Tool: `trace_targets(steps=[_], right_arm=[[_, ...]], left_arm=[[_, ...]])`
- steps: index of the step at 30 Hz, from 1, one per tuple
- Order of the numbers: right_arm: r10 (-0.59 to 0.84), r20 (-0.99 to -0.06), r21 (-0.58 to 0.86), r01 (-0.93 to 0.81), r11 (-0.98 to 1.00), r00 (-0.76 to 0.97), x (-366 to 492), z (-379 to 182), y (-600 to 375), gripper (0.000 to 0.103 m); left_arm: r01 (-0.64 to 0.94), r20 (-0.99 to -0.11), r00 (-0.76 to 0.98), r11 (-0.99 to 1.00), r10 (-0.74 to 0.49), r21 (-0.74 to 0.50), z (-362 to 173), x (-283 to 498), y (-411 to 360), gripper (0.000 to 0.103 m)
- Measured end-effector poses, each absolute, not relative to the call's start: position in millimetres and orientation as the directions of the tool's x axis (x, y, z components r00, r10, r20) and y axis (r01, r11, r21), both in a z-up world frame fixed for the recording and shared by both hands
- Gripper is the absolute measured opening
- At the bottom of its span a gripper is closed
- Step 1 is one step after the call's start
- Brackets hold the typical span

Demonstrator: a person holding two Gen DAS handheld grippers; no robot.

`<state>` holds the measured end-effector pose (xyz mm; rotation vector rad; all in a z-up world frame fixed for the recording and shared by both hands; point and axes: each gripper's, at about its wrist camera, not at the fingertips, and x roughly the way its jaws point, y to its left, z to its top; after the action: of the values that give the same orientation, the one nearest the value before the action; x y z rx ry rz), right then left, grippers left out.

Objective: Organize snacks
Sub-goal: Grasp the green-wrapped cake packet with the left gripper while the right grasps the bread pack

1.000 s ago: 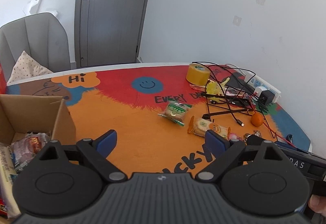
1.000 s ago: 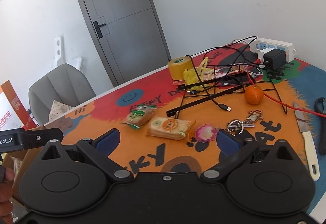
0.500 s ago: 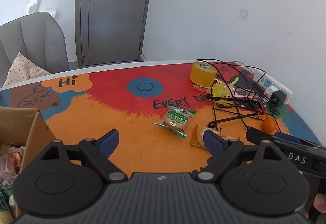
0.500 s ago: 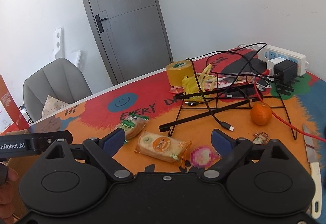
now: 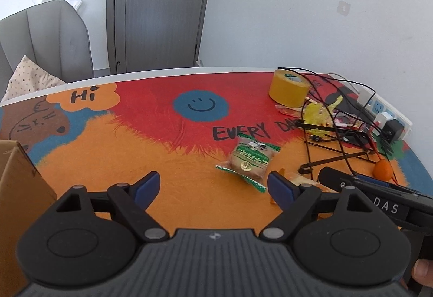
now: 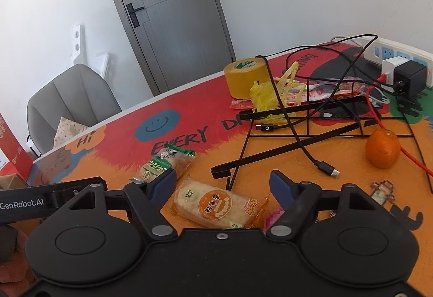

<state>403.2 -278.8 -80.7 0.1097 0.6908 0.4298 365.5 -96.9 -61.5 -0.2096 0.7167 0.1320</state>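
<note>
A green-wrapped cake snack (image 5: 250, 159) lies on the colourful table mat, ahead and right of my left gripper (image 5: 215, 186). Its jaws are closing, with only bare mat between them. The same snack (image 6: 165, 163) shows beside my right gripper's left finger. An orange-labelled rice cracker pack (image 6: 216, 203) lies between the blue pads of my right gripper (image 6: 223, 183). Those jaws are closing too and do not touch the pack. A pink sweet (image 6: 272, 218) peeks out under the right finger. A cardboard box (image 5: 19, 194) stands at the left.
A black wire rack (image 6: 311, 132), tangled cables, a yellow tape roll (image 6: 247, 76), a yellow mesh bag (image 6: 266, 99), an orange (image 6: 383, 148), a keychain (image 6: 381, 191) and a power strip (image 6: 400, 56) crowd the table's right side. A grey chair (image 5: 46, 40) stands behind the table.
Both grippers moved forward and down toward the snacks. The right jaws narrowed around the cracker pack. The cardboard box slid toward the left edge of the left wrist view.
</note>
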Motion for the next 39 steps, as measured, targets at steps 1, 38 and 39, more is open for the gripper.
trace_targets(steps=[1, 38, 39], right_arm=[[0.422, -0.596, 0.239, -0.35, 0.906, 0.683, 406.2, -83.1, -277.1, 0.075], [0.519, -0.467, 0.448, -0.315, 0.837, 0.716, 392.3, -103.1, -312.1, 0.035], [0.512, -0.471, 0.457, -0.298, 0.838, 0.718, 394.7, -105.1, -315.4, 0.035]], left_arm=[[-0.194, -0.664, 0.746, 0.97, 0.05, -0.145, -63.7, 367.6, -95.9, 0.086], [-0.135, -0.672, 0.739, 0.987, 0.042, -0.087, -111.2, 429.7, -131.0, 0.084], [-0.134, -0.673, 0.738, 0.987, 0.043, -0.084, -112.7, 431.6, -131.9, 0.084]])
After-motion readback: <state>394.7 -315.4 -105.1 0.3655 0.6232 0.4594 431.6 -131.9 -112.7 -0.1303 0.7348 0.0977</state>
